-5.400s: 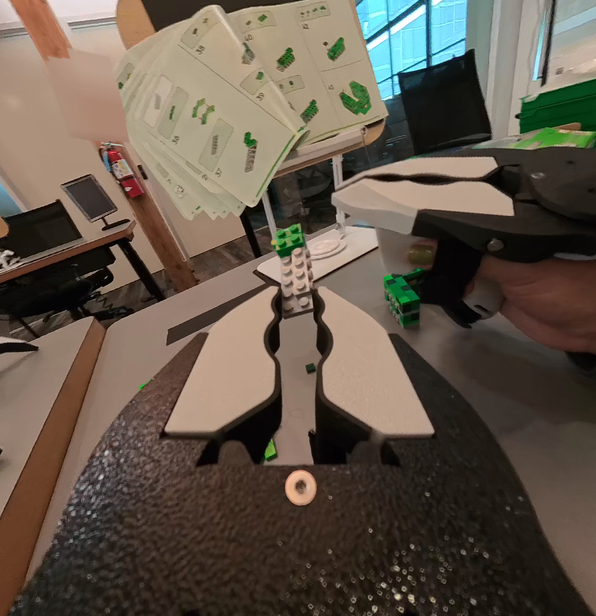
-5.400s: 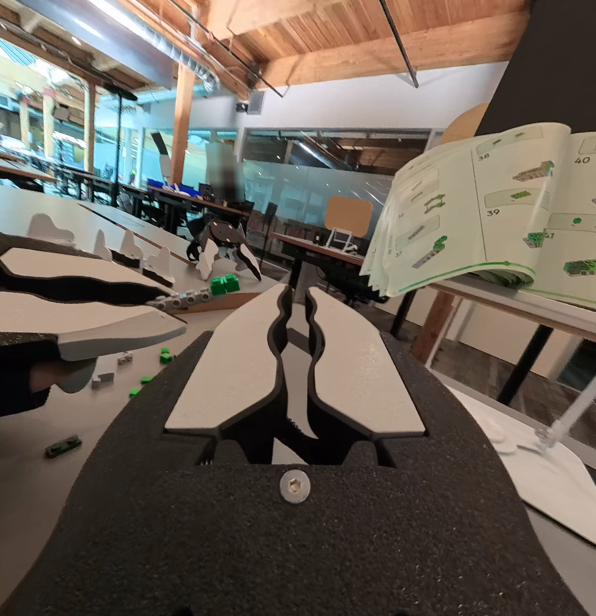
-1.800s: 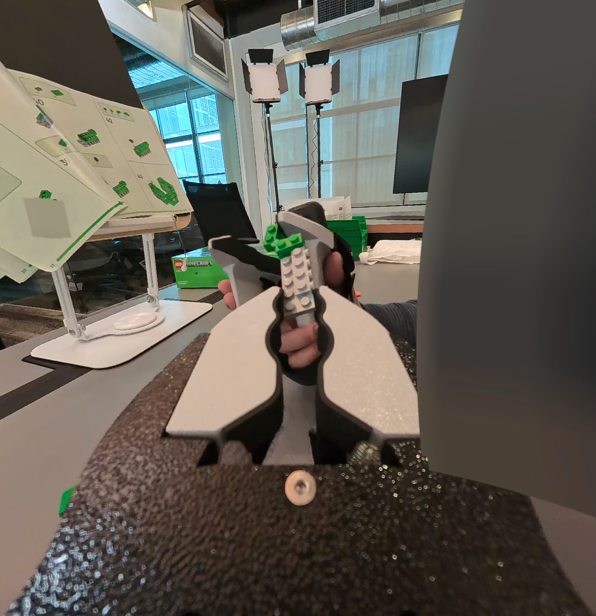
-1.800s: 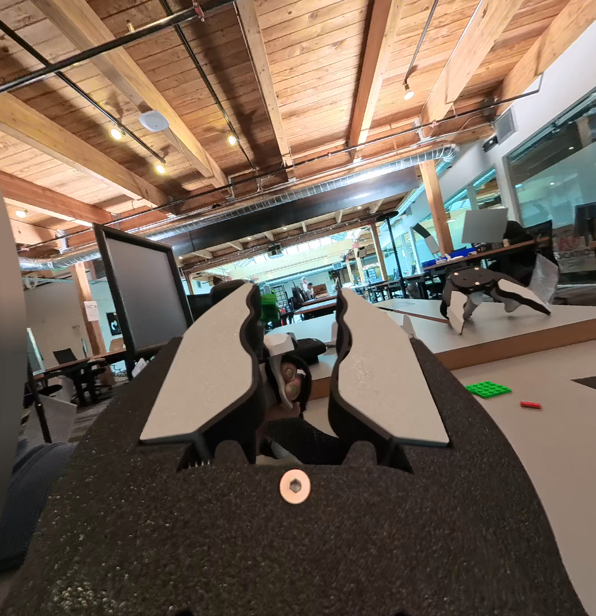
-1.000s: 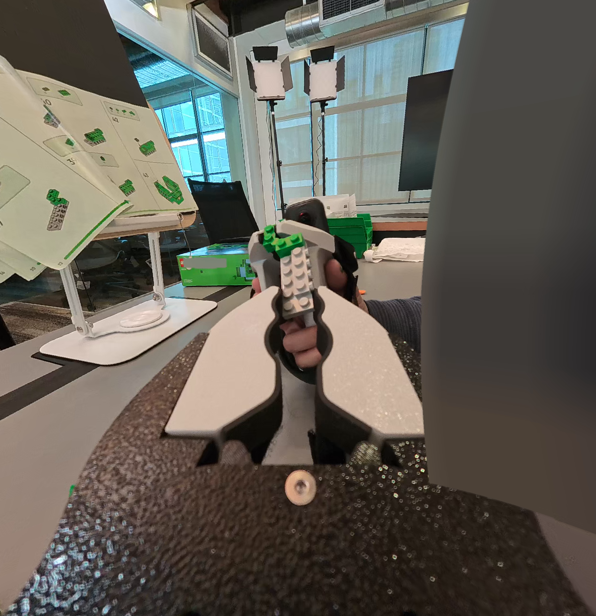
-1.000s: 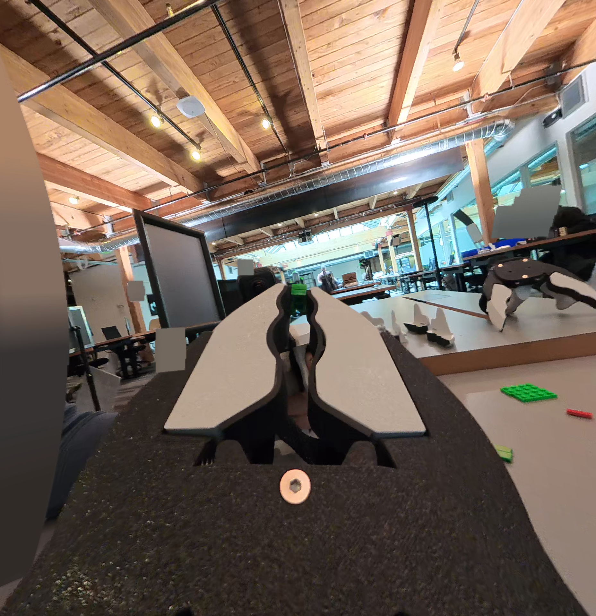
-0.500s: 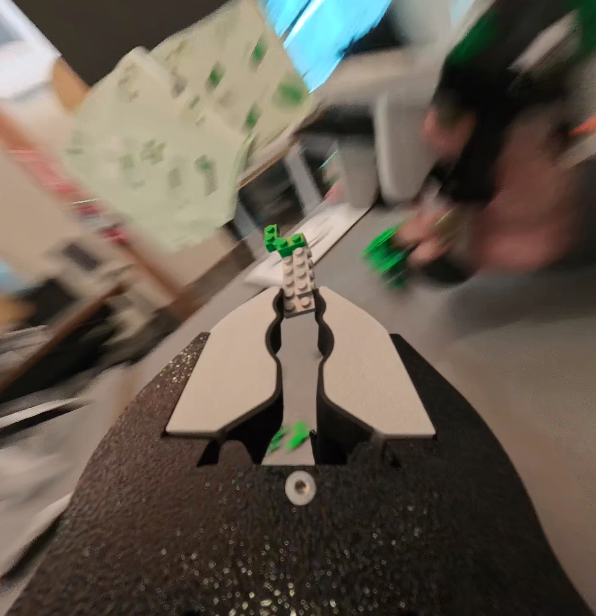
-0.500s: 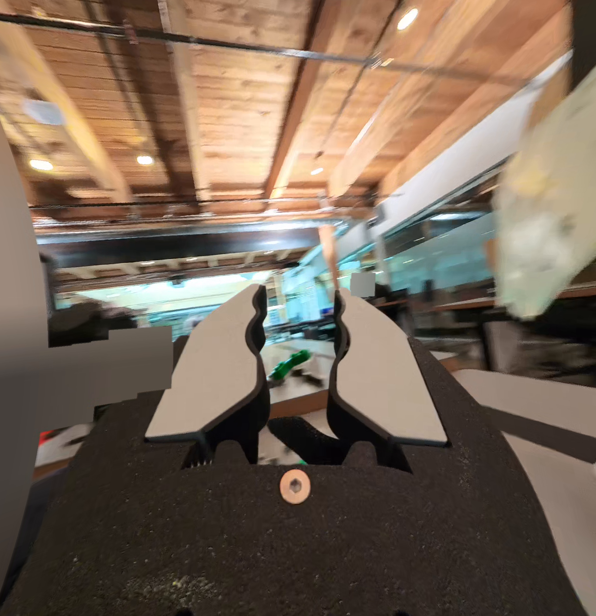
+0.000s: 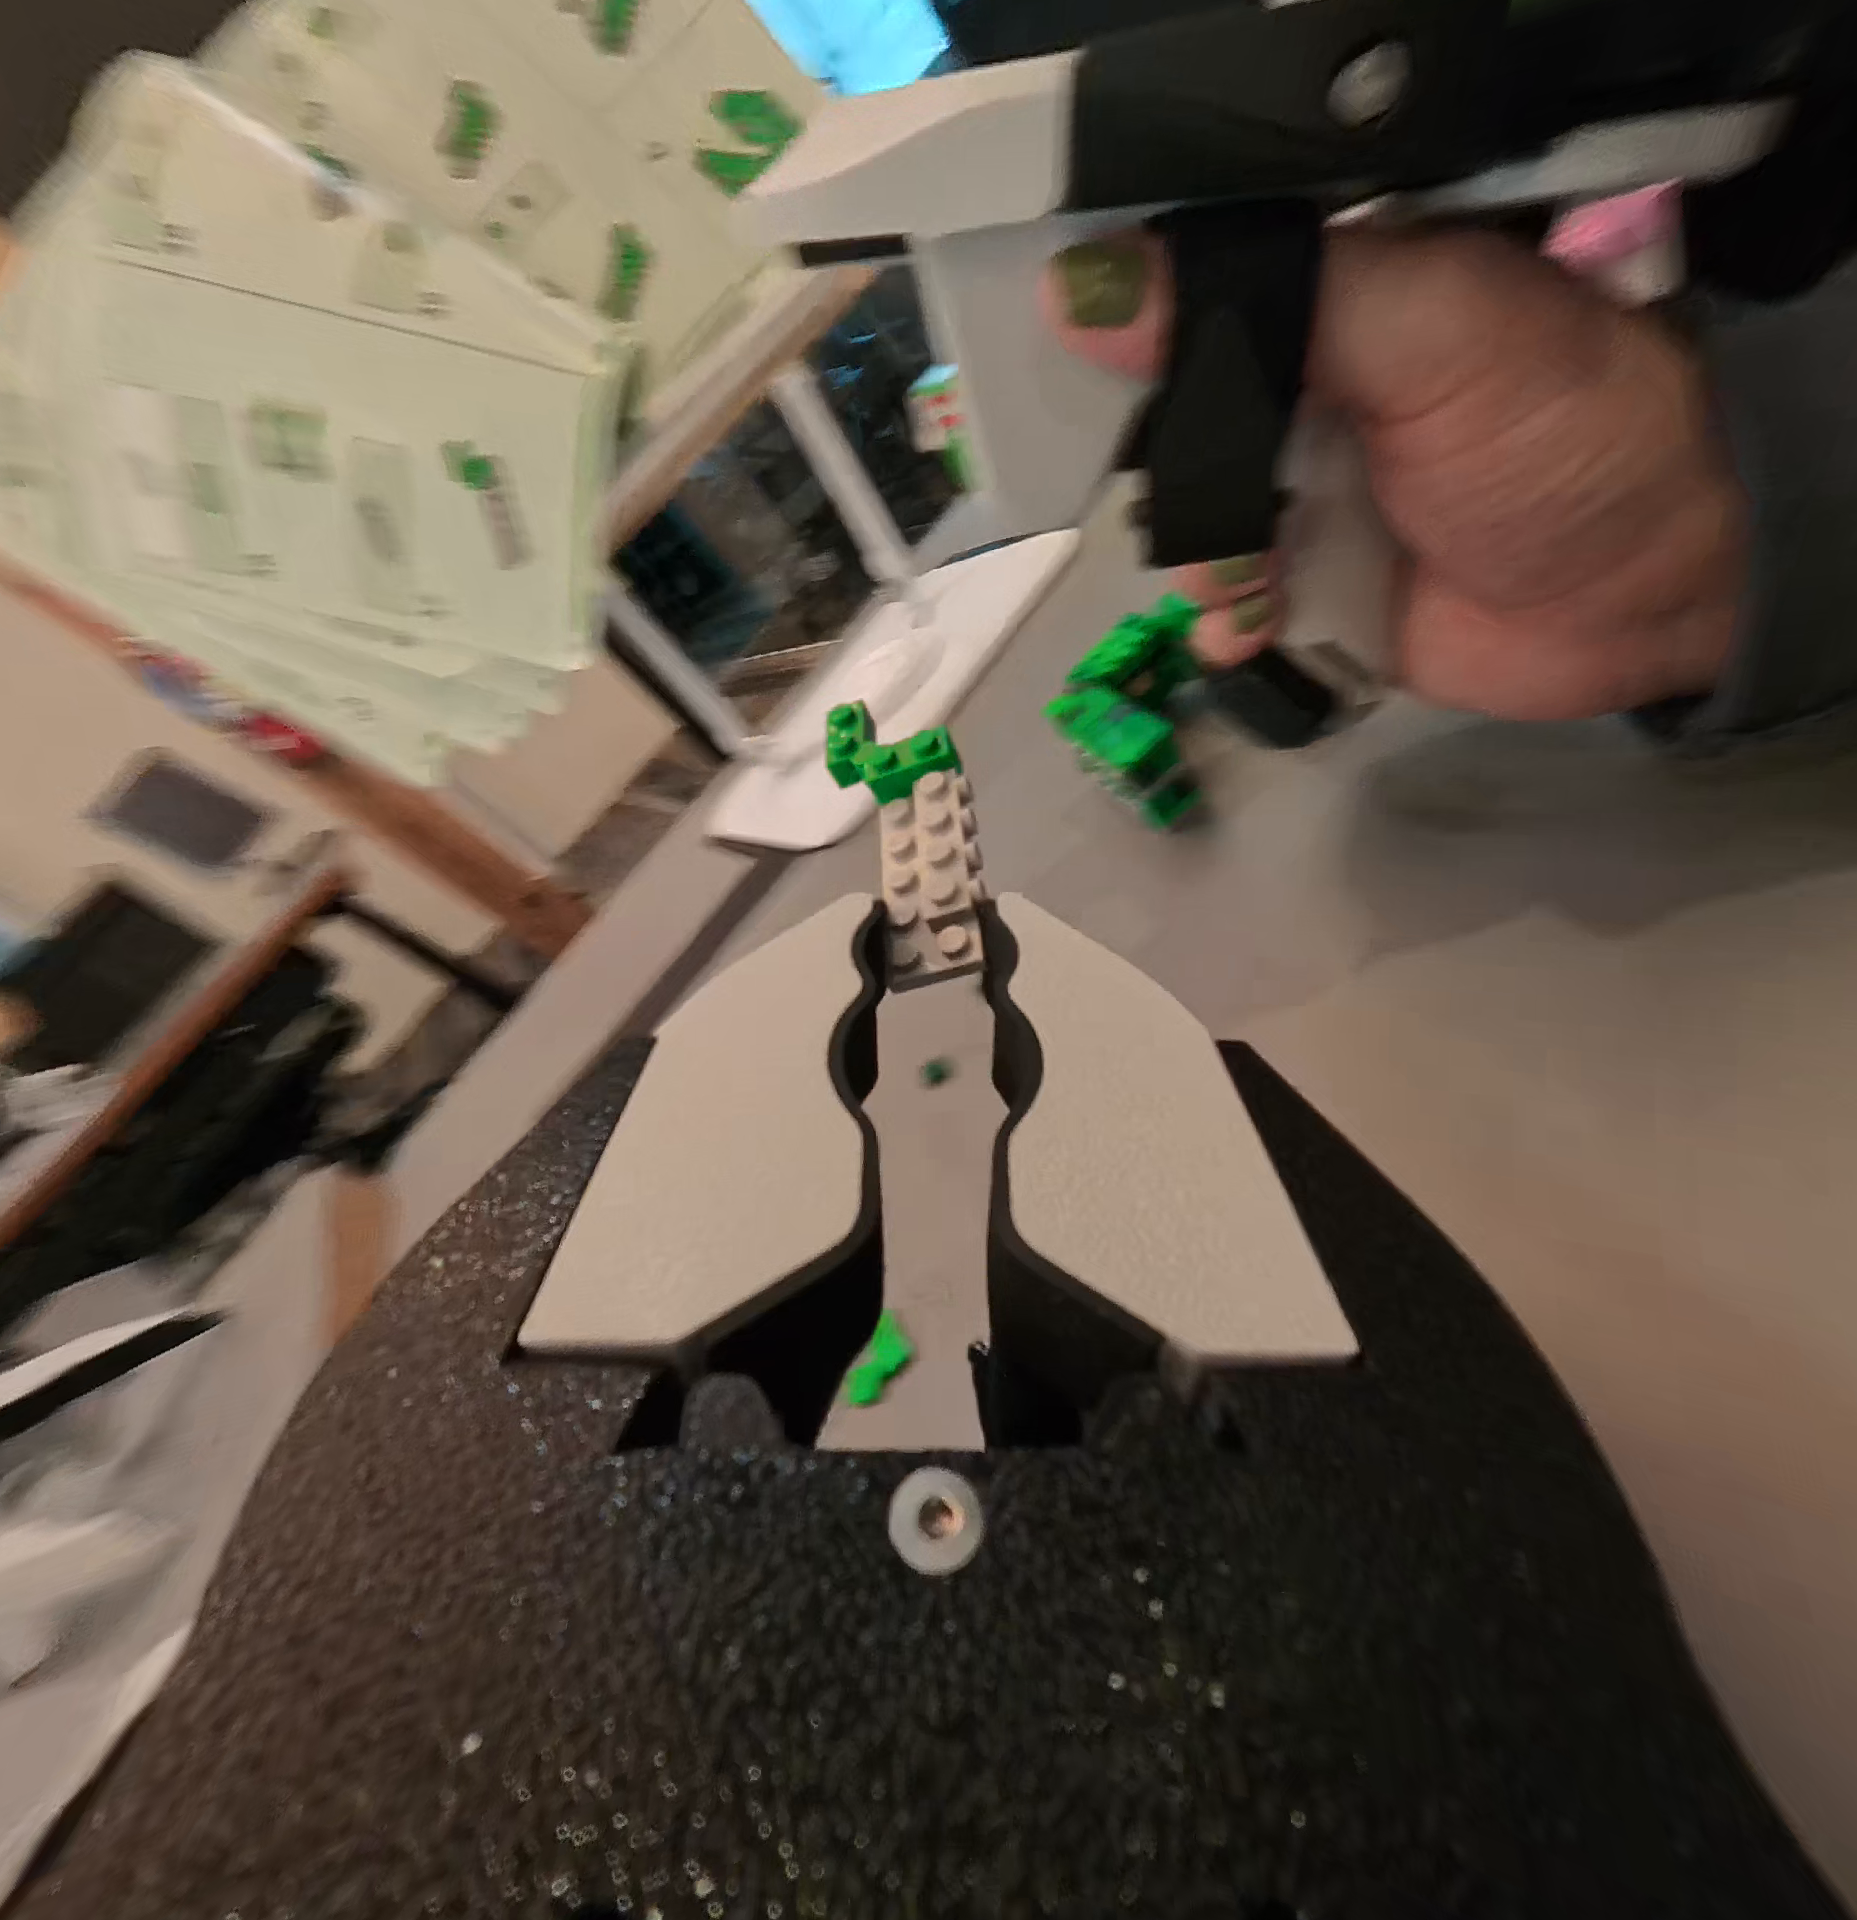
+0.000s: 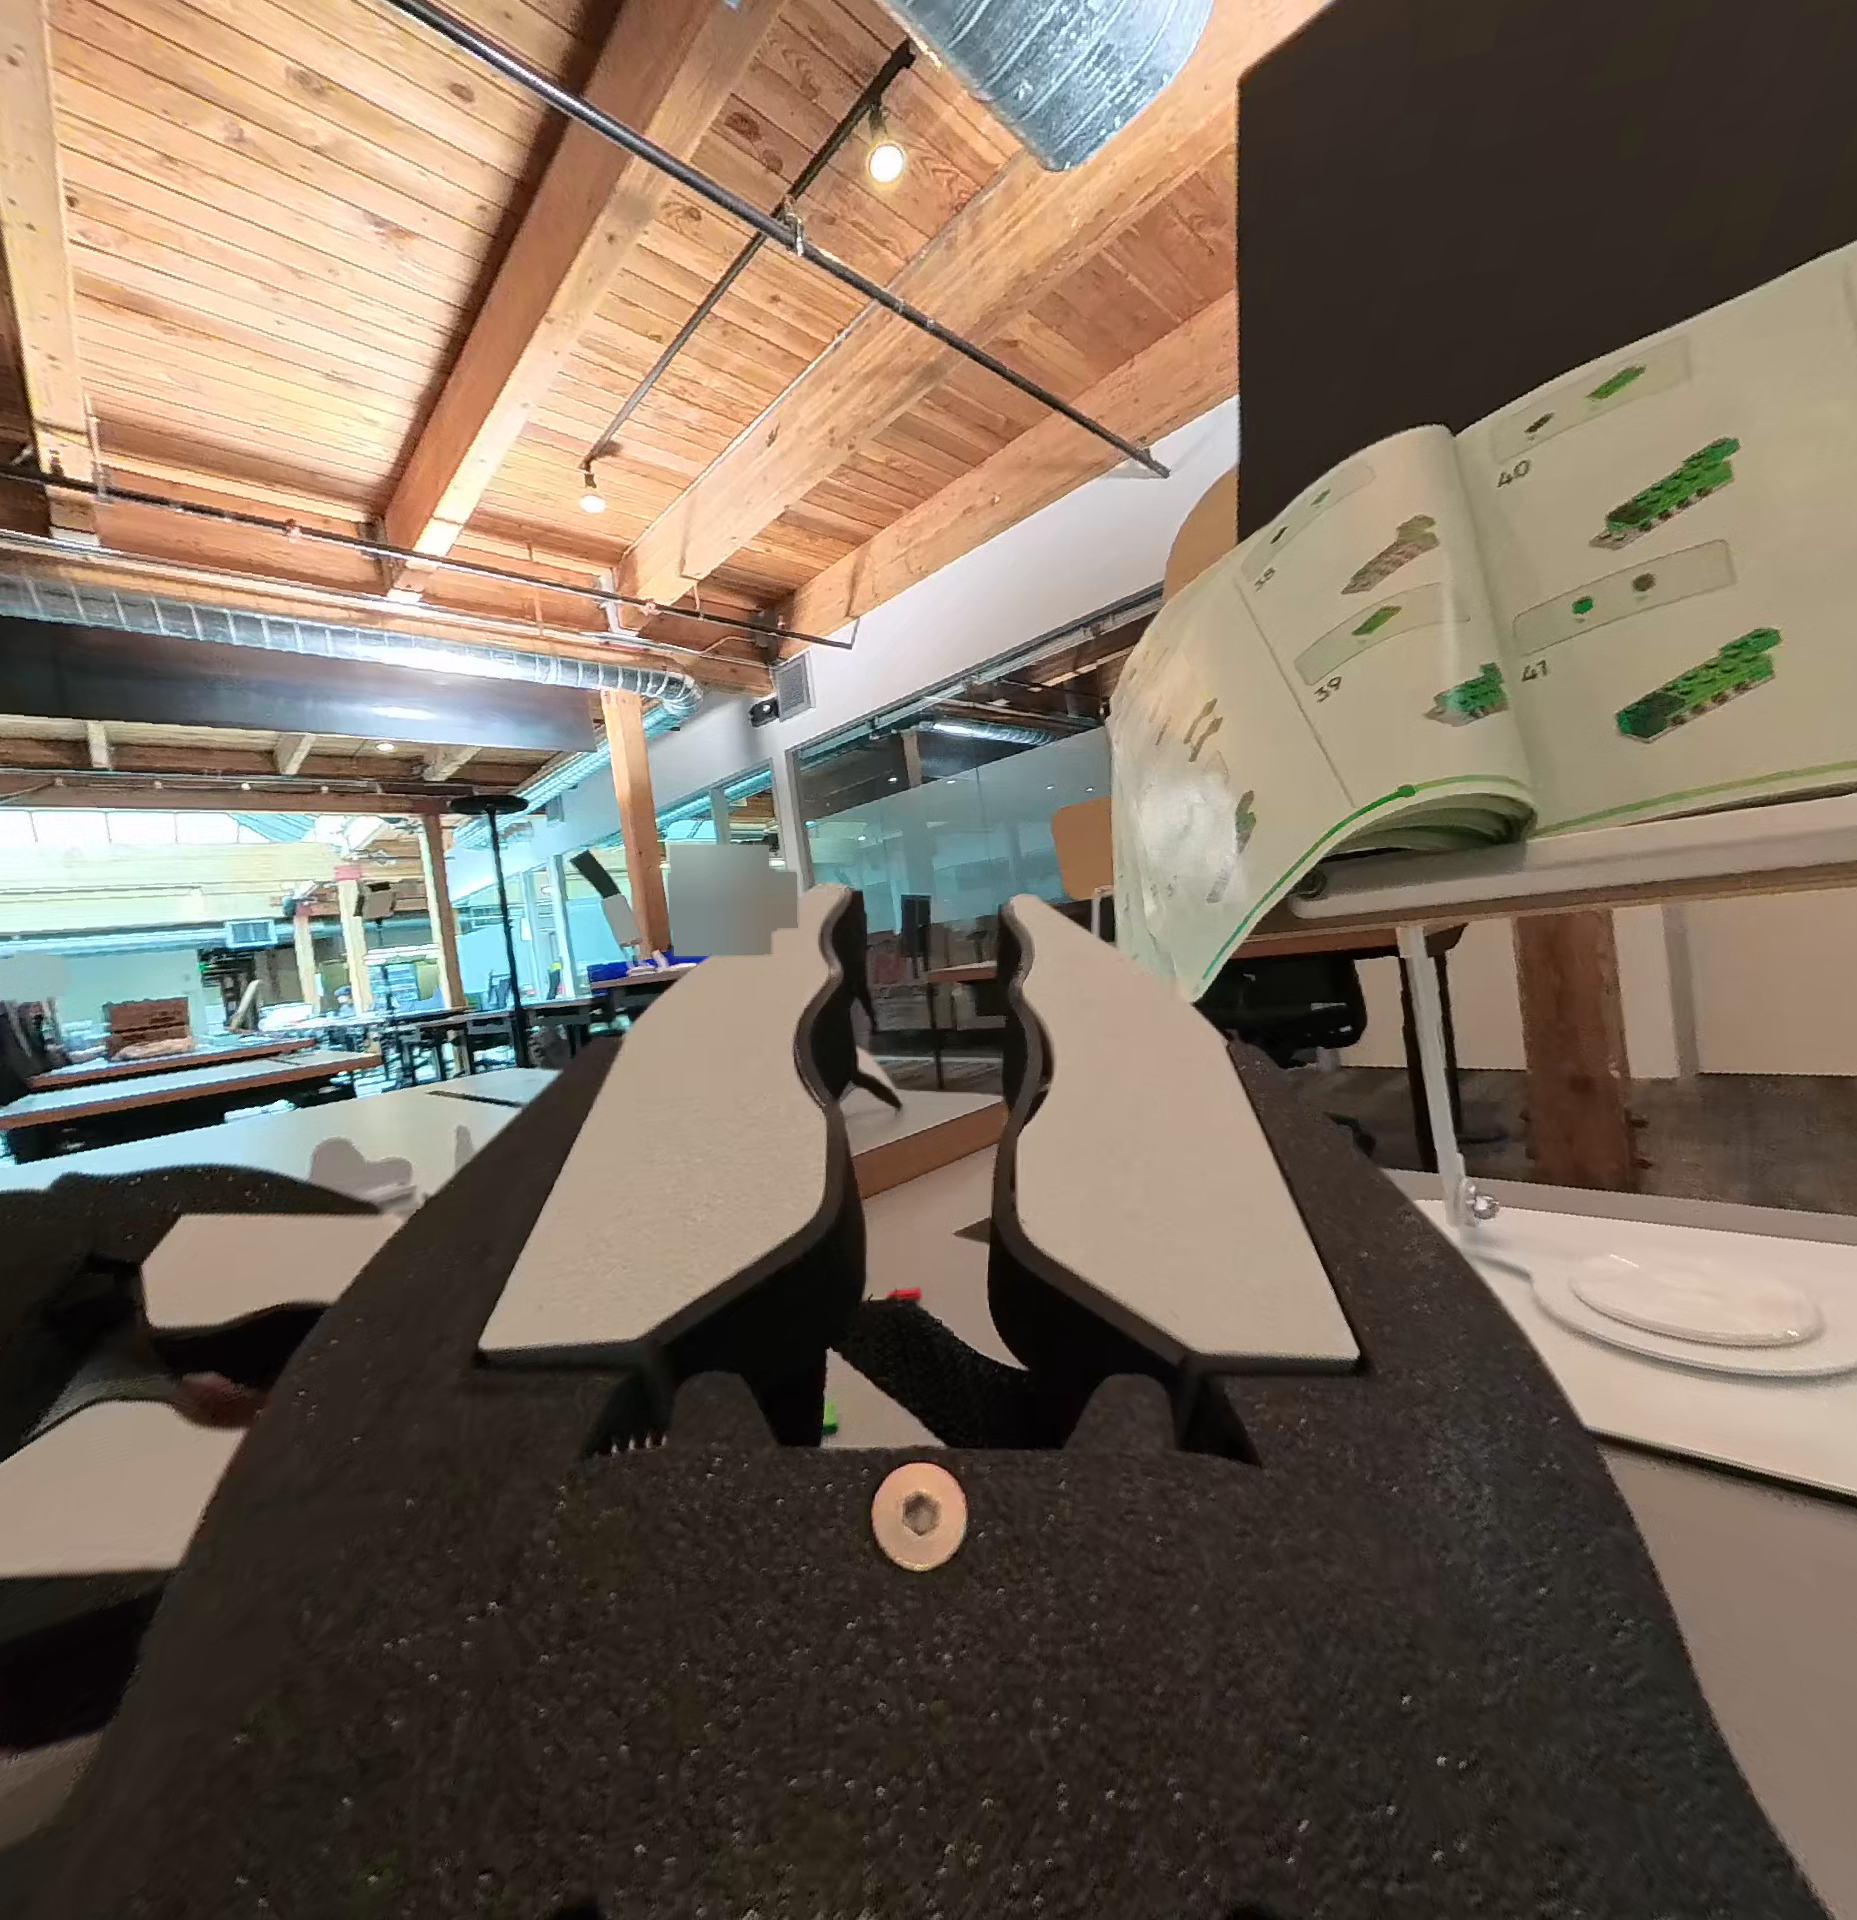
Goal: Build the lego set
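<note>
My left gripper is shut on a grey studded plate that sticks out past its tips, with green pieces fixed at its far end. It is held above the grey table. A green lego build stands on the table ahead to the right. My right gripper is open and empty, pointing level across the room. In the left wrist view it shows at the upper right, held by a hand. The left gripper's fingers show at the left of the right wrist view.
An open instruction booklet rests on a white stand at the table's far side; it also shows blurred in the left wrist view. Small green bits lie on the table below my left gripper. Other tables stand beyond.
The right gripper has opened and let go of the green pieces on the grey plate, then swung away toward the booklet. The left gripper has swung left with the plate still in it.
</note>
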A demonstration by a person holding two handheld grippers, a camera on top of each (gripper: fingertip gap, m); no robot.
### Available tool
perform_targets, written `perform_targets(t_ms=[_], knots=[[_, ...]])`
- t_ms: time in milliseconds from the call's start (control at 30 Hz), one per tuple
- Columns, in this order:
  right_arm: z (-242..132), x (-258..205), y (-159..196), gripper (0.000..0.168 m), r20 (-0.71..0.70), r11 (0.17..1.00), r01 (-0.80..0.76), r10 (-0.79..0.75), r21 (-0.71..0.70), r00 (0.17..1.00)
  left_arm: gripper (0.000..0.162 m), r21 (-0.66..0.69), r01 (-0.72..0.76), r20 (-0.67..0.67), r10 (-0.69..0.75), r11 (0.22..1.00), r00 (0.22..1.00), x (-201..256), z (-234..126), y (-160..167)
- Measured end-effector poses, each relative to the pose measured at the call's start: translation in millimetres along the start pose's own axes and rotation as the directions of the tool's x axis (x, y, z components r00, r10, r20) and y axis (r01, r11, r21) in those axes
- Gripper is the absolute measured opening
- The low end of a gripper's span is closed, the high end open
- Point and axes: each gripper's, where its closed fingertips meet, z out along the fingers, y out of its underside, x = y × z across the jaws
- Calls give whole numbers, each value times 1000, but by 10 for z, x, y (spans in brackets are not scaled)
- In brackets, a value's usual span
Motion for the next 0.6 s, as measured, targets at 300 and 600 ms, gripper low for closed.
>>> perform_targets(t_ms=[300, 600], knots=[[-14, 43, -79, 15, -59, 987, 161, -161, 0, 985, 17, -133, 86, -432, -136, 987, 891, 666, -15, 7], [8, 36, -49, 14, -50, 984, 179, -179, -14, 982, 17, -189, 148, -486, -224, 971, 845, 796, 17, 170]])
